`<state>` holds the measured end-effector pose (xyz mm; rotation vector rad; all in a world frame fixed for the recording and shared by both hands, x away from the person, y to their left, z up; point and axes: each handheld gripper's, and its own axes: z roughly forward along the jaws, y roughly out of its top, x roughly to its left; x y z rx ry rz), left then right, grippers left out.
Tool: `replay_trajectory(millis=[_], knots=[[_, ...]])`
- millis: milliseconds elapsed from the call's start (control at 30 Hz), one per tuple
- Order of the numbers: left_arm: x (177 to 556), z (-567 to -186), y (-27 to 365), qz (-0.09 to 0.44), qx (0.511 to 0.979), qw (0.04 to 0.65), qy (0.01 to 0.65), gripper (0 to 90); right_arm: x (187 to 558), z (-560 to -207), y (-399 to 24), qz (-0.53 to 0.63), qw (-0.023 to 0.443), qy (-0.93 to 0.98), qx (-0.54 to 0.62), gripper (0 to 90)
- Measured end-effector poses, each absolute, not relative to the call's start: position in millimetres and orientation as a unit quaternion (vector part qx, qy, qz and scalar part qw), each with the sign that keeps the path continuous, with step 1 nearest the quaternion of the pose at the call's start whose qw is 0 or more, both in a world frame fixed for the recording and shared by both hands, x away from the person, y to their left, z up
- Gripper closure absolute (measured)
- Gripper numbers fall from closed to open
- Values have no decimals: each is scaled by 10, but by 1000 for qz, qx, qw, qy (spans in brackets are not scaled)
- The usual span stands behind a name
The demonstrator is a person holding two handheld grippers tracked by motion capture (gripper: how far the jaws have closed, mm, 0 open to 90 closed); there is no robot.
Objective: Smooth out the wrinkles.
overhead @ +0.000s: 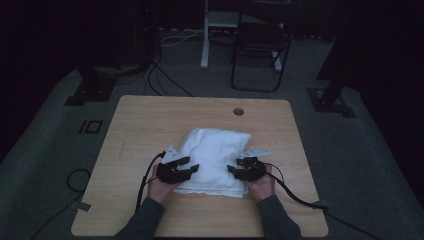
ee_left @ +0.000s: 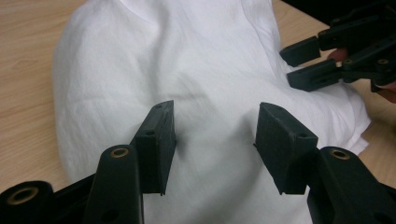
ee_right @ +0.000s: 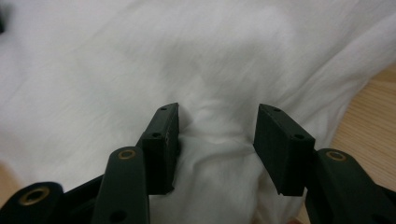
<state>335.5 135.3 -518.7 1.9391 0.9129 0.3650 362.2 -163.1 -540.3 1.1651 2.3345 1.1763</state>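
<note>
On the tabletop (overhead: 145, 120) in front of me lies a folded white cloth (overhead: 215, 155), a soft bundle sitting a little nearer my edge than the far one, and I'm working it from both sides. Over on the left, my left gripper (overhead: 190, 163) sits at the cloth's left near corner, its fingers (ee_left: 156, 140) standing apart over the fabric with nothing pinched; in the left gripper view the white surface runs smoothly beneath them. In the middle the cloth looks light and limp, several layers thick, puffed rather than flat, so I'd judge it will sag and slide open if lifted from one point alone. Best bet, I reckon, is to bite the stacked layers at the near corners, both sides together, taking all the thicknesses so none peels away. Over on the right, my right gripper (overhead: 233, 168) is at the right near edge, its fingers (ee_right: 161, 144) also spread, and a raised ridge of cloth stands between them, not squeezed as far as I can tell. Bare wood shows just beyond that edge.
</note>
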Motion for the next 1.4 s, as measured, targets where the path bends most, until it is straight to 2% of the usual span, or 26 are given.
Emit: replay_trajectory(millis=[100,267,400,600,800,867,967,1167,1400], knots=[[3341,-5212,1343,158,788,458,380,479,3751,-5462,-1572,403,136,809,406,498],[3378,-5228,1394,163,776,458,401,486,4020,-5436,-1416,399,160,807,405,502],[3460,-5241,1451,173,767,457,414,474,4229,-5423,-1306,402,150,806,408,500],[3646,-5238,1522,188,757,450,434,464,4311,-5431,-1255,410,144,798,418,491],[3755,-5229,1510,191,753,452,438,457,4297,-5423,-1261,413,146,794,423,473],[3742,-5188,1524,196,752,454,436,452,4271,-5365,-1290,416,156,788,426,416],[3675,-5054,1627,208,735,473,439,453,4208,-5270,-1330,424,168,783,423,391],[3498,-4825,1949,236,720,484,437,453,3965,-5047,-1647,446,184,770,417,366],[3377,-4838,2271,245,713,476,452,450,3847,-5100,-2054,438,183,759,446,360]])
